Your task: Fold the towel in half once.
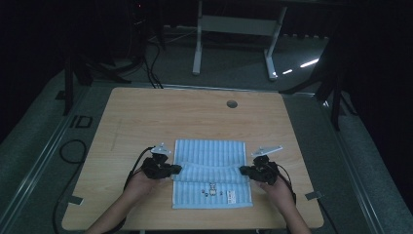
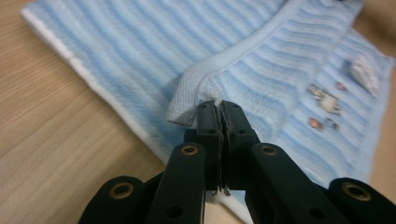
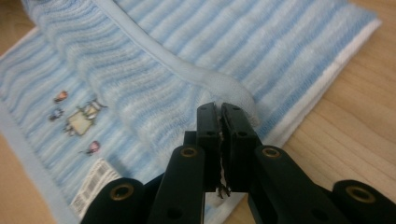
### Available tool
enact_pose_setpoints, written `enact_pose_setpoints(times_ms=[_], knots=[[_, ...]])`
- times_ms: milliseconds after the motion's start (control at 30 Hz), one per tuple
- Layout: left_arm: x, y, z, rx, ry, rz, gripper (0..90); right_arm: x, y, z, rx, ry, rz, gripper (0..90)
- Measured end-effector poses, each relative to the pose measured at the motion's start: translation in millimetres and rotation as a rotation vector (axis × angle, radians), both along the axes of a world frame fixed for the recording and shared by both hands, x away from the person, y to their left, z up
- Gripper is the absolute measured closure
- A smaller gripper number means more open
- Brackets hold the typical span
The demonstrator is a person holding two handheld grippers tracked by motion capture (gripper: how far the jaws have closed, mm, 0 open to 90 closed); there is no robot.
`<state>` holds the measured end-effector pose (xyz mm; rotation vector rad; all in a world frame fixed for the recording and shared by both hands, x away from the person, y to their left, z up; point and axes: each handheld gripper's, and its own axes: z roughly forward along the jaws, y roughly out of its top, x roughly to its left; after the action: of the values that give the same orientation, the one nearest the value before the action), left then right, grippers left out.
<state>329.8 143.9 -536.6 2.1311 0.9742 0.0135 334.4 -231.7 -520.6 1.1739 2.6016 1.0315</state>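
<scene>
Our left hand-held gripper (image 2: 219, 105) has its two black jaws pressed together on a corner of the light-blue striped terry towel (image 1: 209, 173), and the right hand-held gripper (image 3: 220, 106) pinches the matching corner on the other side, so we hold the same hemmed edge at both ends. The towel lies flat on the pale wooden table (image 1: 146, 112), near our side of it and midway between our hands. The edge we hold runs across the towel's middle as a raised fold (the layer beneath stays spread on the wood), which suggests that we are folding it in half. We judge that gripping both corners at once keeps the edge straight and taut, so the fold should come down square. The small embroidered figure (image 3: 81, 119) and the white label (image 3: 91, 184) sit on the part nearest us, on the flat layer. The risk we see is a corner slipping from a jaw, since each bite takes little cloth.
</scene>
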Motion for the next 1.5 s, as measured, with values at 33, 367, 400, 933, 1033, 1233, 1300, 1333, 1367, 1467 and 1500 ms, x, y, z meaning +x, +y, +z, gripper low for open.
enact_pose_setpoints(times_ms=[33, 367, 400, 933, 1033, 1233, 1300, 1333, 1367, 1467, 1500], knots=[[2.4, 0.2, 0.0, -0.004, -0.003, 0.008, 86.7, 3.1, -0.3, -1.1, 0.005, 0.009, -0.004, 86.3], [-52.2, 12.0, 32.4, -0.087, -0.015, -0.183, 71.6, -52.7, -16.6, 45.9, 0.113, -0.085, 0.064, 71.1], [-62.2, 12.3, 29.1, -0.071, -0.010, -0.218, 66.0, -66.3, -21.6, 42.4, 0.108, -0.077, 0.064, 67.9], [-26.3, 5.6, 17.6, 0.020, 0.019, -0.109, 44.7, -35.7, -20.4, 19.0, 0.023, 0.019, 0.045, 51.7], [-15.5, -3.8, 9.6, 0.040, 0.087, -0.131, 44.0, -27.5, -13.7, 14.2, 0.007, 0.048, 0.069, 55.6], [-16.0, -16.4, -0.6, 0.114, 0.060, -0.137, 64.4, -25.8, -10.8, 10.5, -0.031, 0.046, 0.087, 83.7], [-15.2, -12.4, 1.4, 0.064, 0.048, -0.104, 75.7, -25.6, -12.7, 13.2, -0.015, 0.035, 0.083, 84.5], [-15.2, -12.4, 1.4, 0.064, 0.048, -0.104, 80.3, -25.7, -13.4, 15.0, -0.011, 0.026, 0.078, 84.6], [-17.5, -9.9, 4.8, 0.037, 0.012, -0.098, 82.1, -25.6, -14.2, 17.1, -0.004, 0.018, 0.075, 84.7], [-26.8, -7.2, 15.1, -0.005, -0.031, -0.116, 83.2, -28.2, -16.2, 25.7, 0.020, 0.001, 0.078, 84.7], [-31.7, -6.0, 19.3, -0.021, -0.060, -0.131, 83.1, -30.4, -17.0, 28.9, 0.023, -0.006, 0.082, 84.7]])
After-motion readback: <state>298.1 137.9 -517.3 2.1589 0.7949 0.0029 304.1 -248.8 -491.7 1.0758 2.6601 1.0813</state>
